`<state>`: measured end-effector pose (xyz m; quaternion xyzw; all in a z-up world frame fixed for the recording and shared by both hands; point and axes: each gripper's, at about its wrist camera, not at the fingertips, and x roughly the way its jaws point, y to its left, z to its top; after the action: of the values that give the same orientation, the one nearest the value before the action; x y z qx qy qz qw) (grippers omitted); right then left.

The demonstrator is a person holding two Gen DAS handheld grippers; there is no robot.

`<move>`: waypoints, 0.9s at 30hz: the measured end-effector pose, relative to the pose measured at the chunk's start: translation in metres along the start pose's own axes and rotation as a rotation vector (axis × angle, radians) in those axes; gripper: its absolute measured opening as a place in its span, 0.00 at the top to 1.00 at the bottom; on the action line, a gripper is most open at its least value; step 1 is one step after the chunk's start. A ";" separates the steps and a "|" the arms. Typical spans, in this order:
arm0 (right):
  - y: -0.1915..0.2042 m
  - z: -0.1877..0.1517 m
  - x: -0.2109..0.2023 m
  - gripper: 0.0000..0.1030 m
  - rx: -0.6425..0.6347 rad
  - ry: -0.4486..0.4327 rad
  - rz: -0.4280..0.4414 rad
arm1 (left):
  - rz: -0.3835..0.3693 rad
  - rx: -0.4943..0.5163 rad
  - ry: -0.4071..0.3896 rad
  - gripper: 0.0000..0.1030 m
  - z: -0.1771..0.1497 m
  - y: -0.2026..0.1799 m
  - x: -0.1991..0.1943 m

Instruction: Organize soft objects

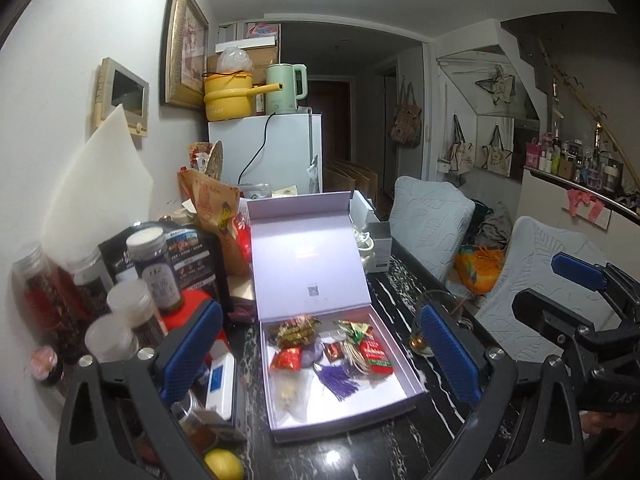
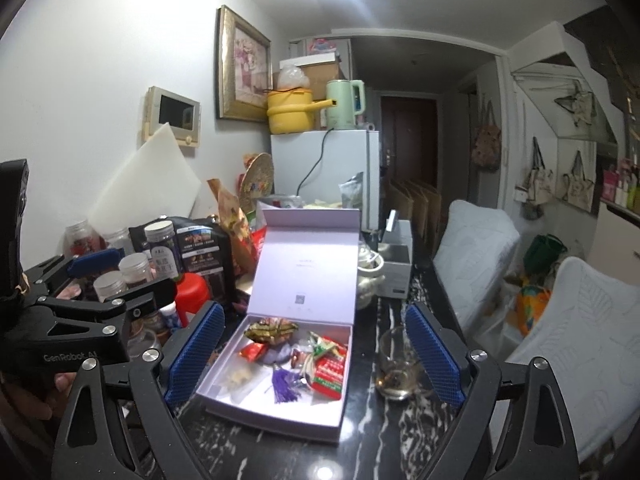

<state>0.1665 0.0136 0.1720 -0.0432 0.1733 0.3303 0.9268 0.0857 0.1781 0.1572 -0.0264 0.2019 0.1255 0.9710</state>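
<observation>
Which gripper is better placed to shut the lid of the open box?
Probably the left gripper: open, empty, box centred between its fingers. The right gripper has the glass inside its span.

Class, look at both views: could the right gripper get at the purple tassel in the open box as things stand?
Probably yes: the right gripper is open and empty, the box has its lid up, and the purple tassel lies uncovered in front.
</observation>
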 end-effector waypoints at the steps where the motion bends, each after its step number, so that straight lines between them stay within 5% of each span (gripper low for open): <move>1: 0.001 -0.003 -0.004 0.08 -0.001 0.001 -0.006 | 0.000 -0.001 0.003 0.02 -0.003 -0.001 -0.002; 27: -0.005 -0.109 -0.042 0.08 0.084 0.093 -0.124 | -0.102 -0.021 0.139 0.02 -0.103 -0.029 -0.009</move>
<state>0.1076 -0.0369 0.0840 -0.0304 0.2269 0.2624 0.9374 0.0458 0.1373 0.0663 -0.0554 0.2657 0.0761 0.9594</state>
